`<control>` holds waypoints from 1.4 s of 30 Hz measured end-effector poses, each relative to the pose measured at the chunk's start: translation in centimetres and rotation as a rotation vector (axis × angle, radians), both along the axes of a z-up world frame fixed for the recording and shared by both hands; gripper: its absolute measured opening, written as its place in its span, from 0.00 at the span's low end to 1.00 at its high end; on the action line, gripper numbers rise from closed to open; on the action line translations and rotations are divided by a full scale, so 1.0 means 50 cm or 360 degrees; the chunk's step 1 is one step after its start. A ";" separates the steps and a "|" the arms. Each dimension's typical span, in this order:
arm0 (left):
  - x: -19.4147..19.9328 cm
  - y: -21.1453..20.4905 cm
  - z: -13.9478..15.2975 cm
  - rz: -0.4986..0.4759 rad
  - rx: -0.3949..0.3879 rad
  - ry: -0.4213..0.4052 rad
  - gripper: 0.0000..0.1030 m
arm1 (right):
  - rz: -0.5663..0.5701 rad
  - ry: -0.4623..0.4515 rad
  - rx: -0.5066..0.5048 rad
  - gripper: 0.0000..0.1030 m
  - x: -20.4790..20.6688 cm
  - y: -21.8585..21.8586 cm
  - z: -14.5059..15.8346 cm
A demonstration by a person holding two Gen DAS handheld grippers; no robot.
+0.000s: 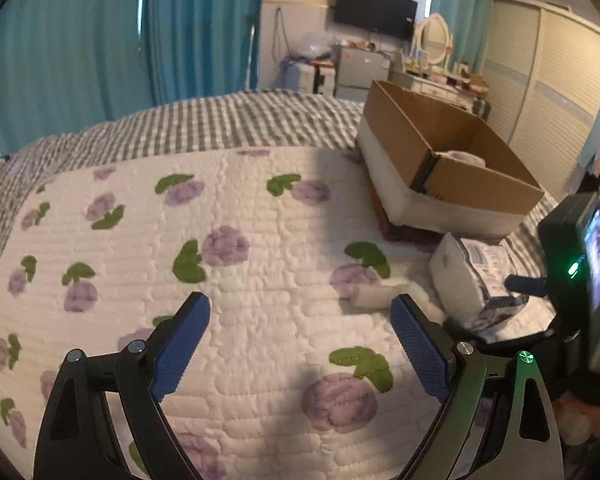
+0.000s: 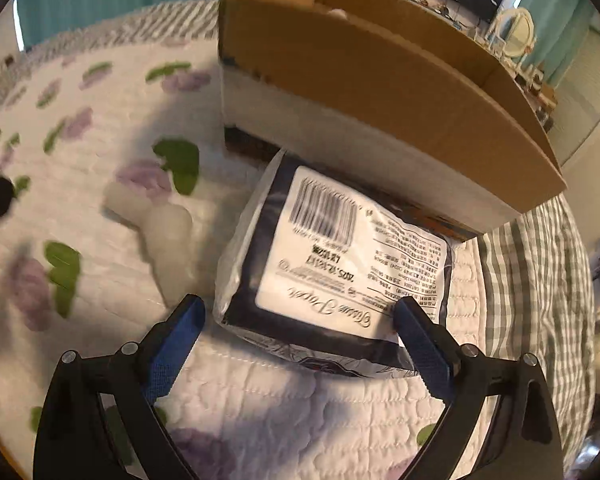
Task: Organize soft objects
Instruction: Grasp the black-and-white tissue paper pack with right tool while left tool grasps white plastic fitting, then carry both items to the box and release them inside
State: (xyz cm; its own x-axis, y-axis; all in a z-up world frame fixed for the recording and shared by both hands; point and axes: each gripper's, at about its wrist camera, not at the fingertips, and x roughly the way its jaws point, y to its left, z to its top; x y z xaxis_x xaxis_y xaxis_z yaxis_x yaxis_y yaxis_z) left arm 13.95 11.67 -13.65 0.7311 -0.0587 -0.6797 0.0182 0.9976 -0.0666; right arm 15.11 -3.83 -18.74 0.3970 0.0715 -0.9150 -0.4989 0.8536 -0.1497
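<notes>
A tissue paper pack [image 2: 332, 264] in clear and dark wrap with a white barcode label lies on the quilt in front of the cardboard box [image 2: 380, 72]. My right gripper [image 2: 300, 316] is open, its blue fingers on either side of the pack's near end. A white soft roll [image 2: 156, 220] lies on the quilt left of the pack. My left gripper [image 1: 300, 316] is open and empty above the flowered quilt. In the left wrist view the pack [image 1: 472, 272], the white roll [image 1: 376, 294] and the open box [image 1: 440, 148] are at the right.
The white quilt with purple flowers [image 1: 240, 280] covers a bed with a grey checked sheet [image 1: 220, 120]. Teal curtains, a wall TV, a dresser with a mirror and a wardrobe stand behind. The right gripper's body [image 1: 580, 272] shows at the right edge.
</notes>
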 end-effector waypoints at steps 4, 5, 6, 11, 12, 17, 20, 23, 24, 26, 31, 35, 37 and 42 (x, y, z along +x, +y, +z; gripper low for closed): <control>0.006 -0.025 -0.009 -0.0051 0.0062 0.0011 0.90 | 0.0019 -0.0010 0.0004 0.94 0.003 -0.007 -0.005; 0.008 -0.032 -0.013 -0.0068 0.0077 0.0019 0.90 | 0.0017 -0.0008 0.0025 0.93 0.006 -0.015 -0.002; 0.010 -0.042 -0.018 -0.0089 0.0092 0.0030 0.90 | 0.0011 -0.0015 0.0041 0.86 0.007 -0.024 0.001; 0.027 -0.082 -0.037 -0.0143 0.0149 0.0135 0.90 | -0.0026 -0.0045 0.0136 0.74 0.006 -0.066 0.023; 0.032 -0.089 -0.041 -0.0146 0.0143 0.0173 0.90 | -0.0043 -0.0068 0.0164 0.68 0.005 -0.076 0.033; 0.048 -0.130 -0.061 -0.0225 0.0137 0.0232 0.90 | -0.0078 -0.0175 0.0269 0.50 -0.018 -0.119 0.070; 0.064 -0.150 -0.075 -0.0267 0.0020 0.0302 0.90 | -0.0128 -0.0216 0.0346 0.47 -0.025 -0.146 0.092; 0.084 -0.173 -0.086 -0.0247 0.0039 0.0312 0.90 | -0.0161 -0.0224 0.0404 0.47 -0.016 -0.160 0.100; 0.093 -0.179 -0.093 -0.0212 0.0087 0.0320 0.89 | -0.0165 -0.0215 0.0424 0.47 -0.011 -0.165 0.101; 0.104 -0.184 -0.102 -0.0175 0.0121 0.0337 0.88 | -0.0173 -0.0215 0.0442 0.47 -0.010 -0.164 0.099; 0.115 -0.169 -0.113 -0.0139 0.0071 0.0330 0.71 | -0.0176 -0.0204 0.0476 0.47 -0.002 -0.166 0.094; 0.108 -0.154 -0.104 -0.0142 0.0060 0.0308 0.42 | -0.0185 -0.0200 0.0500 0.47 -0.004 -0.170 0.098; 0.094 -0.145 -0.097 -0.0158 0.0012 0.0302 0.32 | -0.0185 -0.0191 0.0507 0.47 -0.009 -0.174 0.101; 0.049 -0.164 -0.072 -0.0214 0.0100 0.0241 0.26 | -0.0185 -0.0204 0.0550 0.47 -0.045 -0.182 0.132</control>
State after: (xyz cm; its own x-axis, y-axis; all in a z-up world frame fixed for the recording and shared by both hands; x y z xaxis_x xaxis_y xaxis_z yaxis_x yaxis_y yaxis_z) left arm 16.40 3.45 -17.26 0.6089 -0.1027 -0.7865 0.1459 0.9892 -0.0162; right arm 12.86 -12.92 -12.12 0.5304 0.3145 -0.7873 -0.3915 0.9146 0.1016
